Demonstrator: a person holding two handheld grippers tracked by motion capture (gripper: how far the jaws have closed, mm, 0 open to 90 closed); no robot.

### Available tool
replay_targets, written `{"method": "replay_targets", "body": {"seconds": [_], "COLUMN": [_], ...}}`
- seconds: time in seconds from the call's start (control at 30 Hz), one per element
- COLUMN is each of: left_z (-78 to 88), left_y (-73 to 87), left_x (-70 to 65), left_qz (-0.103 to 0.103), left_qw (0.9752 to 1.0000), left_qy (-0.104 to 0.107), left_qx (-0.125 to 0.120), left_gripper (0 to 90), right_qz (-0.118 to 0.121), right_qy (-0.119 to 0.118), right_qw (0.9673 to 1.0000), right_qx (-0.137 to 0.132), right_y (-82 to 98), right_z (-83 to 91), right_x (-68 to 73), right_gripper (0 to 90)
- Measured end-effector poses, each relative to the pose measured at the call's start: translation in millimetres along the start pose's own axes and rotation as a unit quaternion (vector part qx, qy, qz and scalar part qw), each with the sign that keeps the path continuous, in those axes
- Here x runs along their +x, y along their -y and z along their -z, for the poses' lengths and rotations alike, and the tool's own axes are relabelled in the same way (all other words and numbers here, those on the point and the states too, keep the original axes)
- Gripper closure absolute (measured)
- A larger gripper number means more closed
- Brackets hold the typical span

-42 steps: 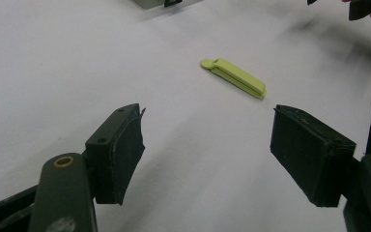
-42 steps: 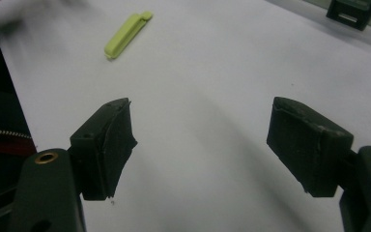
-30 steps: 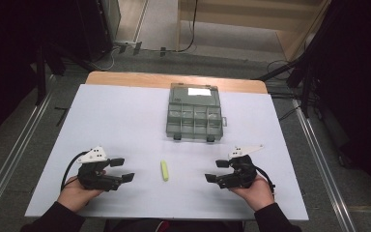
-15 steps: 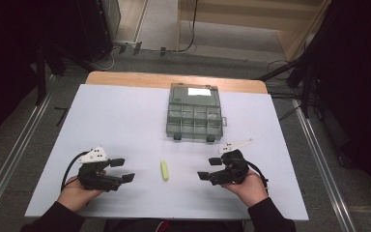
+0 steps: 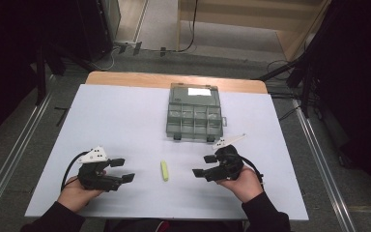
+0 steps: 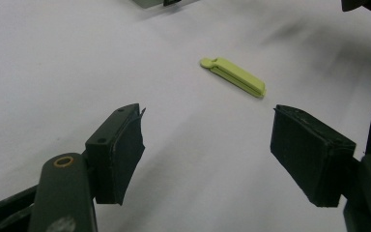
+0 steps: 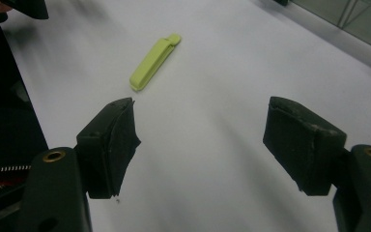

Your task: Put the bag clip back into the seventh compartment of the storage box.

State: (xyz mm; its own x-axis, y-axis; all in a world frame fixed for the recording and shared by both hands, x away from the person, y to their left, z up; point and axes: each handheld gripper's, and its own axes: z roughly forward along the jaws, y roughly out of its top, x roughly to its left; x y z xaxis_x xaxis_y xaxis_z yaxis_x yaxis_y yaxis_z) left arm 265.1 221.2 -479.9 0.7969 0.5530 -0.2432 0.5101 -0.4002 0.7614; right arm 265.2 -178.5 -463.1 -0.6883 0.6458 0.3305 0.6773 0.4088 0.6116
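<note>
A small yellow-green clip (image 5: 164, 170) lies flat on the white table sheet, between the two grippers. My left gripper (image 5: 125, 170) rests at the near left, held in a hand, jaws open and pointing right toward the clip. In the left gripper view the clip (image 6: 234, 76) lies ahead of the open gripper (image 6: 207, 150), with nothing between the jaws. My right gripper (image 5: 202, 165) is at the near right, open, pointing left at the clip. In the right gripper view the clip (image 7: 153, 62) lies ahead and to the left of the empty gripper (image 7: 200, 145).
A grey-green compartment box (image 5: 194, 116) with its lid shut sits at the table's far middle, beyond the clip. The white sheet (image 5: 116, 116) covers most of the table; a wooden edge (image 5: 125, 78) shows at the back. Metal rails run along both sides.
My right gripper has moved left toward the clip and a little away from the near edge. The left gripper and the clip have stayed put.
</note>
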Motion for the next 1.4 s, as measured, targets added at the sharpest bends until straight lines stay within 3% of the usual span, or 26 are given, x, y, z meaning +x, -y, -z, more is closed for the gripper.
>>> {"method": "replay_targets", "body": {"seconds": [0.83, 1.4], "left_z": [0.3, 0.5], "left_y": [0.0, 0.1], "left_x": [0.0, 0.4], "left_qz": [0.000, 0.001], "left_qw": [1.0000, 1.0000], "left_qy": [0.000, 0.000], "left_qx": [-0.001, -0.002], "left_gripper": [26.7, 26.7], "right_qz": [0.021, 0.012], "right_qy": [-0.004, 0.009], "right_qw": [0.9996, 0.9991], "right_qx": [0.018, 0.038], "right_y": [-25.7, -36.9], "right_z": [-22.2, -49.3], "right_x": [12.8, 24.6], "right_gripper": [29.0, 29.0]}}
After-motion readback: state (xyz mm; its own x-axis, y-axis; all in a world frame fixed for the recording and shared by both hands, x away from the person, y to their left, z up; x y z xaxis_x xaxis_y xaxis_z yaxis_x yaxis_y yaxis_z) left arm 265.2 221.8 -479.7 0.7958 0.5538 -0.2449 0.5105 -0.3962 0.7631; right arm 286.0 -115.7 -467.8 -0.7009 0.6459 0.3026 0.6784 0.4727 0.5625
